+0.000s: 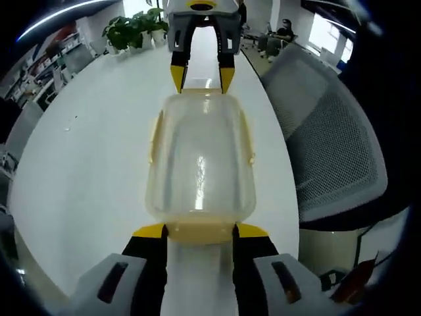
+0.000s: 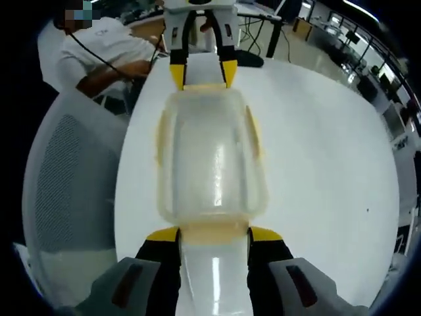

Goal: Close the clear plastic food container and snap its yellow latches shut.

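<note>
Left gripper view: my left claw (image 1: 199, 232) sits at the near end of the clear container (image 1: 200, 168), yellow tips spread either side of the near yellow latch (image 1: 199, 233), touching or just beside the rim, can't tell if it's actually squeezing. The container lies flat on the white worktop (image 1: 92, 164), lid looks seated on top. Side latches (image 1: 155, 135) look folded down along the long edges, but pics are too soft to confirm they've clicked. Opposite, the right claw (image 1: 200, 78) comes in from the far end, tips spread and right at the far rim. Mesh chair (image 1: 329, 151) on the right, plants (image 1: 135, 29) at the far end of the worktop.

Right gripper view: same setup mirrored. My right claw (image 2: 214, 234) is spread astride the latch (image 2: 214, 232) at its end, the container (image 2: 210, 164) running away from it toward the left claw (image 2: 204, 72), which is also spread at the other end. Person in a white shirt (image 2: 105, 49) seated behind, chair (image 2: 72, 191) on the left.

Progress, my read: lid on = done; side latches prob done; the two end latches are what's left, or being pressed now. Pose: both held low, near level w/ the worktop, pointing at each other along the container's length, bracketing it end to end.
</note>
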The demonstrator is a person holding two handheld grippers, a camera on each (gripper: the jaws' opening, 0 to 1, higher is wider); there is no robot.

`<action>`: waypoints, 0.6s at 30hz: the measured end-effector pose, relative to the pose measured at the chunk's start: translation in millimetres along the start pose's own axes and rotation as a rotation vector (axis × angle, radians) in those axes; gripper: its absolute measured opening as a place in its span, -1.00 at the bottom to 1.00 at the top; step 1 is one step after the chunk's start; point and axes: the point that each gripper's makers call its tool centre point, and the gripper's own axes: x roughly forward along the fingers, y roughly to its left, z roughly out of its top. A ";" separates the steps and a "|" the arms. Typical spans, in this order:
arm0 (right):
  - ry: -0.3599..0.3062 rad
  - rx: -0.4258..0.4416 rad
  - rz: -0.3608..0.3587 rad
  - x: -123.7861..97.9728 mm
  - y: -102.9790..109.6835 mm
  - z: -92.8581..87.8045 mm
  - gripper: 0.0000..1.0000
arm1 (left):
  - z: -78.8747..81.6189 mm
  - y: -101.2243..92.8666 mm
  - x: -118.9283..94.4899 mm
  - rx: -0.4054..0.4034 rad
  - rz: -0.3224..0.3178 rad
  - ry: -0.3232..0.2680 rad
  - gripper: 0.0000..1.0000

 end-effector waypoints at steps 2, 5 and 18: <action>0.000 -0.009 0.004 -1.8 -0.8 -2.9 -0.24 | 3.8 -0.6 0.5 -0.007 -0.001 0.001 -0.26; -0.005 -0.022 0.009 -5.6 -2.1 -7.6 -0.24 | 9.4 -1.4 2.4 -0.018 0.001 0.007 -0.26; -0.002 -0.076 0.033 -22.1 -5.3 -49.6 -0.24 | 50.7 -9.2 21.1 -0.072 0.014 0.018 -0.25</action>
